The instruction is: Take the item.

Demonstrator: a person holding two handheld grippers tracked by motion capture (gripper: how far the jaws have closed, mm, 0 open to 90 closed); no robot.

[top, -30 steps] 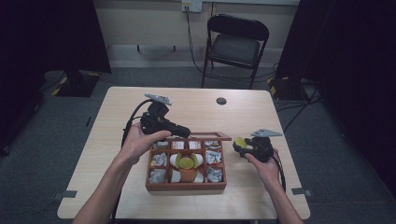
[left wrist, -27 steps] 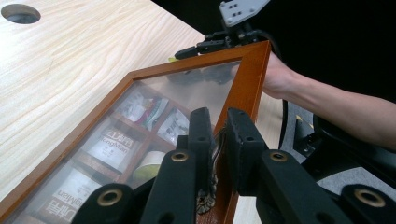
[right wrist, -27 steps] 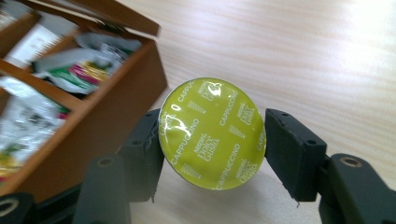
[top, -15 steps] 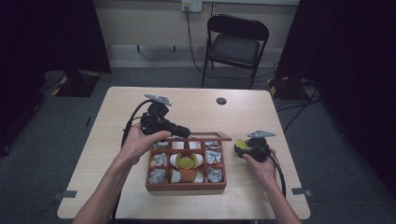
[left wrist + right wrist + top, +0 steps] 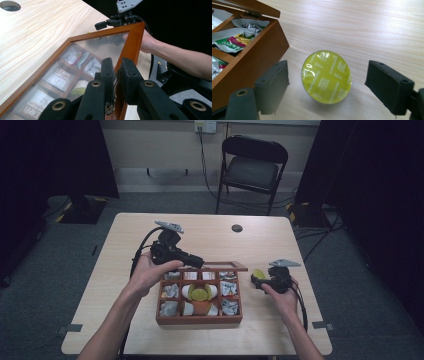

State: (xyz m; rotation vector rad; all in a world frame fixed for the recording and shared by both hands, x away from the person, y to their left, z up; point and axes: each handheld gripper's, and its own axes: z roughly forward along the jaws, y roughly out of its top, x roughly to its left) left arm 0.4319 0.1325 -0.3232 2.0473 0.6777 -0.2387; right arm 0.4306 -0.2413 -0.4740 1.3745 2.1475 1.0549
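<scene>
Two grippers work a wooden tea box near the front edge of the table: the left gripper is pinched tight on the front rail of the box's glazed lid, holding it raised over the compartments, while the right gripper stands with its jaws spread, having just been opening, on either side of a lime-green coffee capsule that neither pad presses. The capsule rests on the bare tabletop just beside the box's right wall, foil face tilted up toward the camera, apart from the wood. It looks light and small, with a thin foil top that would dent or tear and a smooth, rounded plastic body likely to slip; the safest hold is judged to be across the stiff rim, squeezed gently. Inside the box lie crinkled tea sachets and, in the middle cell, another green-topped capsule. The box wall and the overhanging lid corner crowd the right gripper's inner jaw, and the lid would drop if the left gripper let go. A round cable hole sits near the table's far edge, a folding chair beyond.
</scene>
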